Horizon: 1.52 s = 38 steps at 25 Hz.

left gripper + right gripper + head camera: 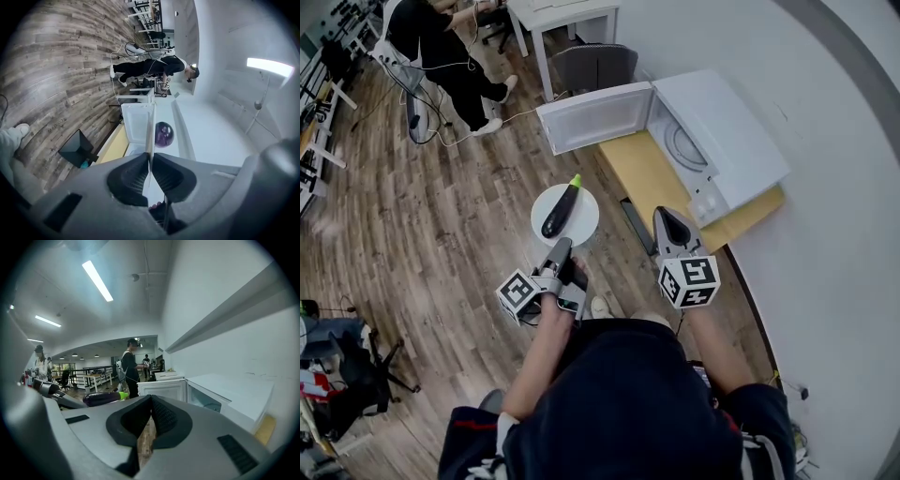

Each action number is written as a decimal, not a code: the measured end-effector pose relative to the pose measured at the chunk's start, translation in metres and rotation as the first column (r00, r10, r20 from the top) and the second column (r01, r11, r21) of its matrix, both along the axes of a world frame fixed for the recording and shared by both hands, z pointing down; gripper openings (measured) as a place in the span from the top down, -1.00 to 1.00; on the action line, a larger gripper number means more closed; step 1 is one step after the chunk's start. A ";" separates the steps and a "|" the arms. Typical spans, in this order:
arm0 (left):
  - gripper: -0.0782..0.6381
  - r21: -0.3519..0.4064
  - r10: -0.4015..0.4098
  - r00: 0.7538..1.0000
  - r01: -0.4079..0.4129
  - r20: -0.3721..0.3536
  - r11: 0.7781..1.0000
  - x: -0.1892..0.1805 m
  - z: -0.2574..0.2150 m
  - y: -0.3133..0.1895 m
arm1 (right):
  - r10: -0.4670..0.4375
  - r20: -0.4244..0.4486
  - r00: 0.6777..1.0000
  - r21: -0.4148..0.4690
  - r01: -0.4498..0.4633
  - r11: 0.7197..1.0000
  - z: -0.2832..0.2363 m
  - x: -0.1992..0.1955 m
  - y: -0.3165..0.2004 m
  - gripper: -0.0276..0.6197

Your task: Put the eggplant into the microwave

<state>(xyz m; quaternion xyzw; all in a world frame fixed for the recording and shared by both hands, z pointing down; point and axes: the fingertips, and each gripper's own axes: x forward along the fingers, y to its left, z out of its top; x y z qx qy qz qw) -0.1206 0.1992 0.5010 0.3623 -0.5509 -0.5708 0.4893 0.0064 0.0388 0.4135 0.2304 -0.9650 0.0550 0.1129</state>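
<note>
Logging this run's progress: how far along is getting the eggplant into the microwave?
Done: the microwave door stands open. In hand: the left gripper is shut on the rim of the white plate carrying the eggplant; the right gripper is shut and empty. Left: the eggplant is outside the microwave and has yet to go in.

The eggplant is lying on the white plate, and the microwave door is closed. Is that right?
Not quite. The microwave door is open, not closed; the head view shows it swung wide. The rest holds: the eggplant is lying on the white plate.
</note>
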 end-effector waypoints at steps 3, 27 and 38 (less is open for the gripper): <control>0.70 -0.013 0.011 1.000 -0.011 -0.010 1.000 -0.005 0.003 -0.005 | 0.001 -0.009 1.000 -0.002 -0.001 1.000 0.000 -0.010 -0.005 0.88; 0.70 -0.042 0.113 0.993 -0.114 -0.020 0.993 -0.030 0.021 -0.171 | 0.040 0.020 0.999 -0.052 -0.039 0.998 0.011 -0.049 -0.156 0.88; 0.70 -0.057 0.156 0.987 -0.158 -0.030 0.986 -0.021 0.018 -0.210 | 0.050 0.021 0.999 -0.083 -0.048 0.995 0.008 -0.043 -0.184 0.88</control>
